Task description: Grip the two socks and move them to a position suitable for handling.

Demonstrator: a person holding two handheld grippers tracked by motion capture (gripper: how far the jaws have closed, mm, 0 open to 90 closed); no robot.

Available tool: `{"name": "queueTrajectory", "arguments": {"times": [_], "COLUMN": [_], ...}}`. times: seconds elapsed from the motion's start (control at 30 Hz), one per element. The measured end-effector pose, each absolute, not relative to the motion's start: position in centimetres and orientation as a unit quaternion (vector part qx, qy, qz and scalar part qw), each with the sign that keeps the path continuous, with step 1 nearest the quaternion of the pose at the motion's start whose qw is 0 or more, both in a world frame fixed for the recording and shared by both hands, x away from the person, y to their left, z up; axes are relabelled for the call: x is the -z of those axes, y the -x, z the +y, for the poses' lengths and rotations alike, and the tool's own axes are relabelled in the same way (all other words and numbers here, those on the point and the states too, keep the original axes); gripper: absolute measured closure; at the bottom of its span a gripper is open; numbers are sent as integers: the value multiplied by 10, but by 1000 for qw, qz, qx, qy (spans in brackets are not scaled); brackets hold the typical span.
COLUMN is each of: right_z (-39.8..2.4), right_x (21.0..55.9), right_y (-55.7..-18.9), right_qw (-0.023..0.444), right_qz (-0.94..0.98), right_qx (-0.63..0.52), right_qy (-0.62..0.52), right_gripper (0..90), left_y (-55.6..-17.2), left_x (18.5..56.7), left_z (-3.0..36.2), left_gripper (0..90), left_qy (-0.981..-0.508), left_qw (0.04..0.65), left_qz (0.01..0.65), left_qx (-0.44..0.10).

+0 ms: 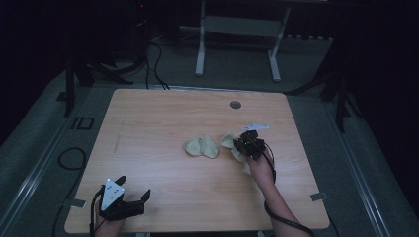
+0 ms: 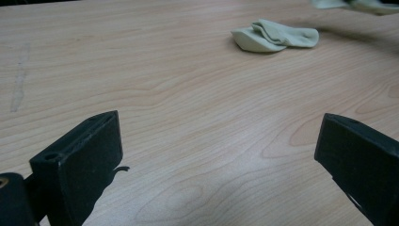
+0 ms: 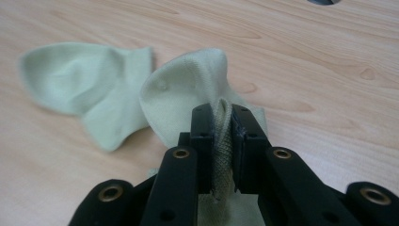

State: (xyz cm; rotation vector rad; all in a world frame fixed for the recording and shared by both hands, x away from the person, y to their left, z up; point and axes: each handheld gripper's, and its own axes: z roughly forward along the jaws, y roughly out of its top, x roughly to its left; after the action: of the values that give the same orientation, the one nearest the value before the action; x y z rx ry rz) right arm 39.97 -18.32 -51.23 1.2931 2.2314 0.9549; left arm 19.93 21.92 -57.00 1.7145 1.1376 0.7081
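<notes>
The right gripper [image 3: 221, 117] pinches a pale green sock [image 3: 188, 89] tight, right of the table's [image 1: 148, 128] middle. Another sock [image 1: 201, 146] lies just beside it. The left gripper [image 1: 132, 188] stands wide, holding nothing, at the near left corner.

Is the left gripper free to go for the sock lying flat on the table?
Probably yes: the left gripper is open and empty, with bare table between it and the flat sock; the right gripper pinches the other sock.
</notes>
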Motion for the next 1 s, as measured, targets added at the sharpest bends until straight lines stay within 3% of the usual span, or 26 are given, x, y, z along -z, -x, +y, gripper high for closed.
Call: {"name": "queueTrajectory", "arguments": {"times": [0.57,1.0], "right_z": [-193,-190], "right_x": [482,518], "right_y": [-309,-267], "right_qw": [194,150], "right_qz": [806,834], "right_qx": [-394,-373], "right_qy": [-398,-379], "right_gripper": [805,801], "left_y": [-199,-198], "left_x": [570,570], "left_z": [213,208], "left_gripper": [13,13], "left_qy": [-699,-703], "left_qw": [467,468], "left_qz": [461,456], "left_qx": [-283,-279]}}
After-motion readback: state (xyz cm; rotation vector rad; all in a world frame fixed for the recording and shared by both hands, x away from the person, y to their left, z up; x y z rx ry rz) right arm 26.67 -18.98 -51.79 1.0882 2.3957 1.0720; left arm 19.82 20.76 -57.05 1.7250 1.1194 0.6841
